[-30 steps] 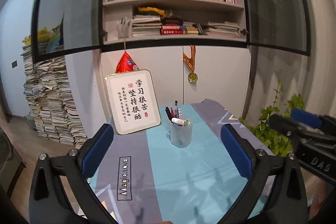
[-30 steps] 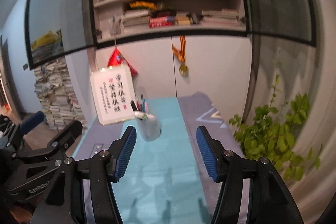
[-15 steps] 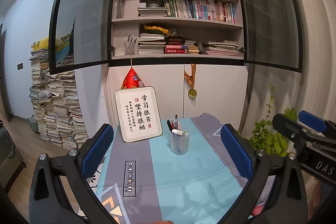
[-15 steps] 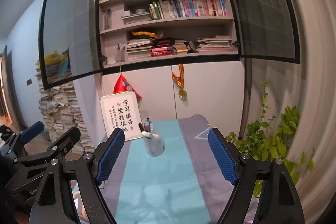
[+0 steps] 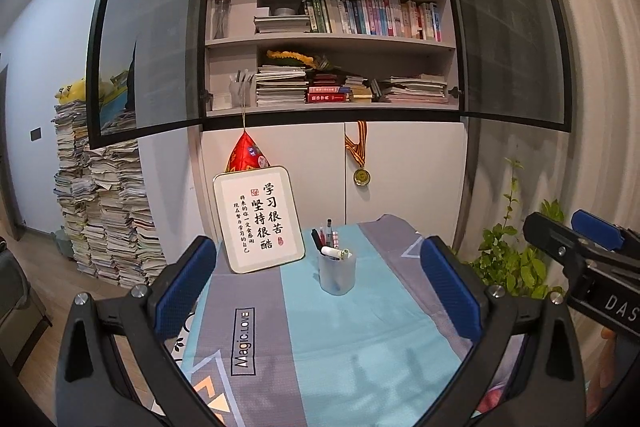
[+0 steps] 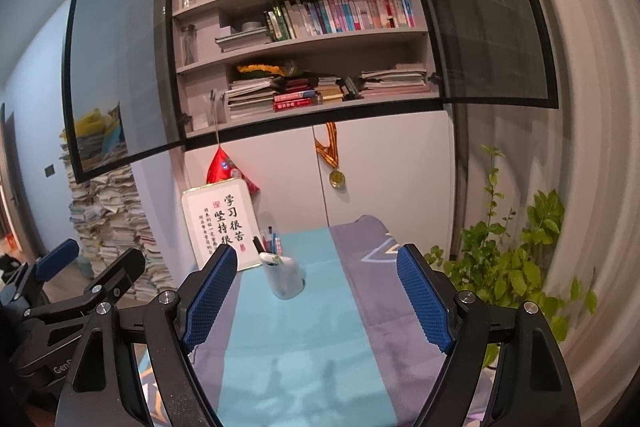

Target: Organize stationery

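A translucent pen cup (image 5: 337, 274) holding several pens and markers stands near the far end of the table on a teal and grey cloth (image 5: 320, 339). It also shows in the right wrist view (image 6: 285, 279). My left gripper (image 5: 318, 287) is open and empty, well back from the cup. My right gripper (image 6: 318, 301) is open and empty, also back from the cup. The right gripper's fingers (image 5: 592, 231) show at the right edge of the left wrist view. The left gripper's fingers (image 6: 60, 255) show at the left edge of the right wrist view.
A framed calligraphy board (image 5: 259, 225) leans against the white cabinet behind the cup. A medal (image 5: 361, 177) hangs on the cabinet door. A bookshelf (image 5: 332, 27) with open glass doors is above. A green plant (image 6: 516, 267) stands right of the table, paper stacks (image 5: 104, 219) left.
Both grippers have pulled back and tilted up from the table. The cup looks smaller and farther away. The right gripper's jaws have opened wider.
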Demonstrator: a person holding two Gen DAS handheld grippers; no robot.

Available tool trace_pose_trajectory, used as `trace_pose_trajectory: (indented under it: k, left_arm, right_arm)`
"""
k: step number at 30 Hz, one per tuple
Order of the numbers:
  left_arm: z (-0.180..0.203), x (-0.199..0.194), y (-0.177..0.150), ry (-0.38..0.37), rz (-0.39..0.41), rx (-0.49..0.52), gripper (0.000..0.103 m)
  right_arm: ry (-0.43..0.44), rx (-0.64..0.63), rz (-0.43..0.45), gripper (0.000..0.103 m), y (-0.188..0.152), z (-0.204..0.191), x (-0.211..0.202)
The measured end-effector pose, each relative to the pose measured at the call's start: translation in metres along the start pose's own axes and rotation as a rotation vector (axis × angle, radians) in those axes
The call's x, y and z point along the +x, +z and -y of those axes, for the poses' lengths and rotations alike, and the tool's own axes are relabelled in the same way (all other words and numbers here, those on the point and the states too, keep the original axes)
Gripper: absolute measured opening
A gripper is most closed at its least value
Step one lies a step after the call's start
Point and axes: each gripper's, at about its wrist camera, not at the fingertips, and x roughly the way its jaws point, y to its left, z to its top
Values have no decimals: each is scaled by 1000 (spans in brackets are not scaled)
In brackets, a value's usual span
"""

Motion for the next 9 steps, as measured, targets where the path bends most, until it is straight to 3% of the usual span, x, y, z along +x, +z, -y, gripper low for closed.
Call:
trace_pose_trajectory:
  k: [9]
  left_arm:
    - [0, -2, 2, 5, 8, -2, 102]
  right_arm:
    - [1, -5, -6, 83, 0, 1, 0]
